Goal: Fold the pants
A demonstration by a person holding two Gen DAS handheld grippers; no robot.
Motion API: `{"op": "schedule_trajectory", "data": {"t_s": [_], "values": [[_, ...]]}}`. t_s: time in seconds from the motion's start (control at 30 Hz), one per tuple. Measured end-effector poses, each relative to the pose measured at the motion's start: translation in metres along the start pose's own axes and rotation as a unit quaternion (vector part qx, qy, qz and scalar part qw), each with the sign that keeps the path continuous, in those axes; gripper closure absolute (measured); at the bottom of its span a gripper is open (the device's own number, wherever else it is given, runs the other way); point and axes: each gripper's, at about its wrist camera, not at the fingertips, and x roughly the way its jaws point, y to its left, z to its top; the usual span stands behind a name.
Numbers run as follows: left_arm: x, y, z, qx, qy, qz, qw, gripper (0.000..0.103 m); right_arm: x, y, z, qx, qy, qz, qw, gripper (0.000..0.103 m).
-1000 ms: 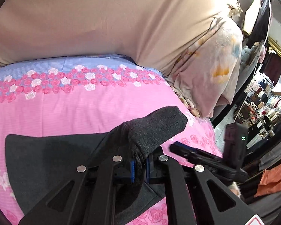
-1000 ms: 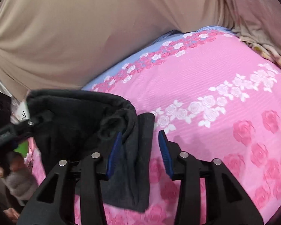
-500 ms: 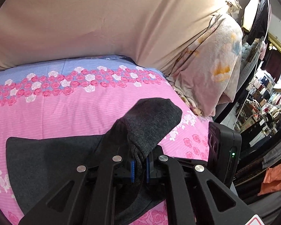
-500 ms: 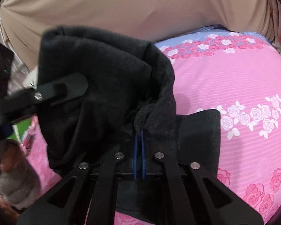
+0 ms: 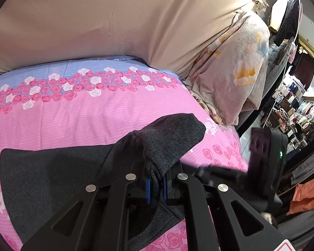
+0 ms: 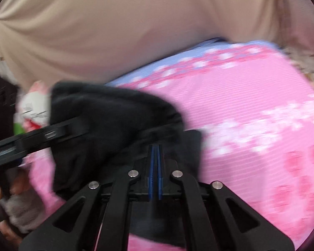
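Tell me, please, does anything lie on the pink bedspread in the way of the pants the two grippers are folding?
Nothing visible does. The pink bedspread beyond the dark grey pants is bare; the floral pillow sits at its far edge.

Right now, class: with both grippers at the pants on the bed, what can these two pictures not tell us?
- Right wrist view: motion blur smears the pants; whether the right gripper pinches fabric is unclear.
- Left wrist view: the left gripper covers the pants' near edge, and the frame's bottom cuts it off.
- Both views: the garment's full outline never shows, so fold progress is unknowable.
- Left wrist view: shop shelves too small.
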Motion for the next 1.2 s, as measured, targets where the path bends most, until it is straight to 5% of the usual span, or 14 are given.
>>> {"op": "schedule_trajectory", "data": {"t_s": [0.07,0.13,0.27,0.43,0.5,0.63,0.8,1.0,1.2], "values": [[-0.002,0.001,0.001,-0.002,-0.002,0.001,1.0000,0.097,0.010,0.012,-0.003,-0.008,0.017,0.027,0.999,0.102],[-0.003,0.002,0.002,-0.003,-0.002,0.005,1.0000,0.097,0.004,0.014,-0.003,-0.026,-0.010,-0.022,0.999,0.099],[-0.005,0.003,0.000,-0.001,-0.003,0.004,1.0000,0.097,-0.019,-0.021,0.009,0.015,-0.055,-0.094,0.994,0.065],[-0.002,0.002,-0.001,-0.002,-0.002,0.002,1.0000,0.097,-0.009,-0.044,0.017,0.017,-0.035,-0.116,0.992,0.068],[-0.002,0.002,-0.001,-0.002,-0.001,0.003,1.0000,0.097,0.003,-0.048,0.019,0.018,-0.022,-0.115,0.993,0.100],[-0.002,0.001,-0.001,-0.001,-0.002,0.005,1.0000,0.097,-0.008,-0.031,0.006,0.004,-0.038,-0.110,0.993,0.100],[-0.006,-0.001,0.002,0.001,-0.009,0.005,0.9999,0.097,0.002,-0.001,-0.007,-0.003,-0.008,-0.031,0.999,0.100],[-0.006,0.002,0.000,-0.002,-0.004,0.006,1.0000,0.097,-0.008,-0.022,0.001,0.015,-0.043,-0.127,0.991,0.100],[0.001,0.000,-0.003,-0.002,0.002,0.000,1.0000,0.097,-0.024,-0.032,-0.004,0.022,-0.041,-0.111,0.993,0.100]]}}
